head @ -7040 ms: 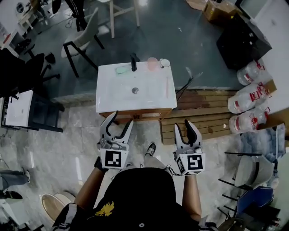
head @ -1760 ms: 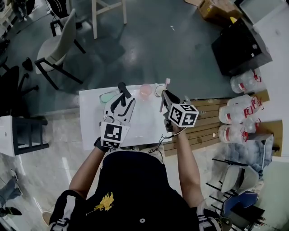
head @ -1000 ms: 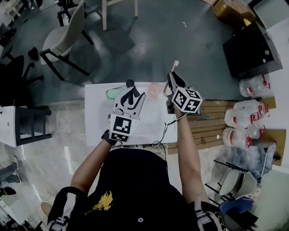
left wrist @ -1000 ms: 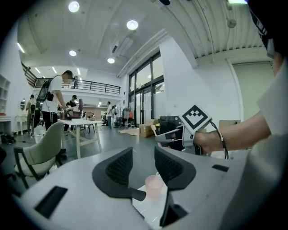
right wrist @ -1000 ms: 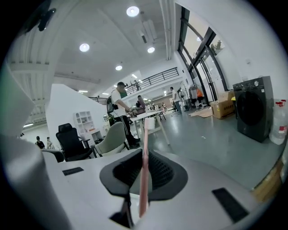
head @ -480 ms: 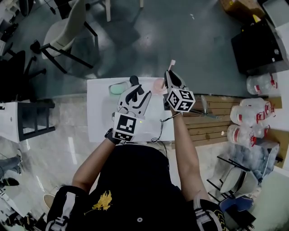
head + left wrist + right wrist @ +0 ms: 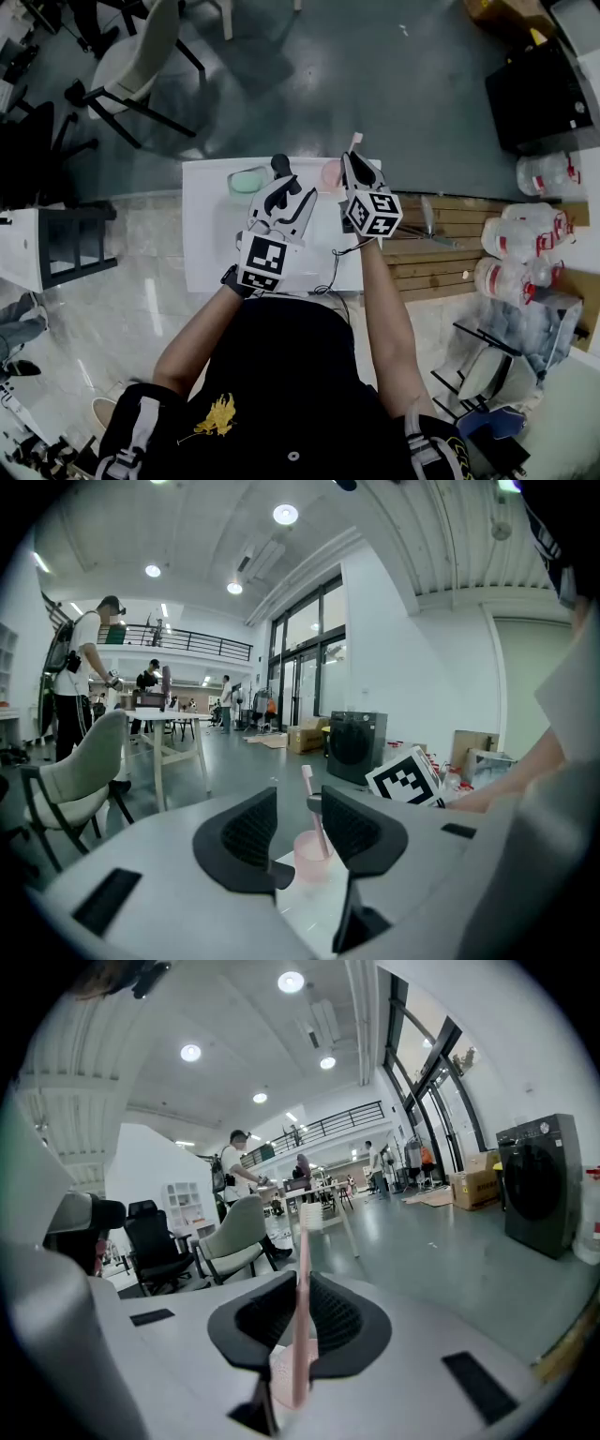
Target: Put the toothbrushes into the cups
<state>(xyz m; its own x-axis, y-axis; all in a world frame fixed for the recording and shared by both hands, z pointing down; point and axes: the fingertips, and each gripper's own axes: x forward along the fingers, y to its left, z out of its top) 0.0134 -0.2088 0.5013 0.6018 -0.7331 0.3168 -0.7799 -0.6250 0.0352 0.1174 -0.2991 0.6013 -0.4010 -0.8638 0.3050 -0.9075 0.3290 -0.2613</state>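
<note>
Toothbrush (image 7: 303,1241) stands upright — bristles up — clamped in the right gripper (image 7: 298,1290), at the pink cup (image 7: 312,855).

The desk (image 7: 211,234) is bare on its left side and near-left corner. Along the far edge, a green dish (image 7: 247,179), black faucet (image 7: 279,166) and pink cup (image 7: 330,174) stand close together. The left gripper (image 7: 291,197) and right gripper (image 7: 350,167) crowd the middle and right.

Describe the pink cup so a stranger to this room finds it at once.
Start at the white washstand and follow its far edge. Right of the black tap stands the pink cup; unlike the green item left of the tap, it is translucent pink with a toothbrush dipped into it.
</note>
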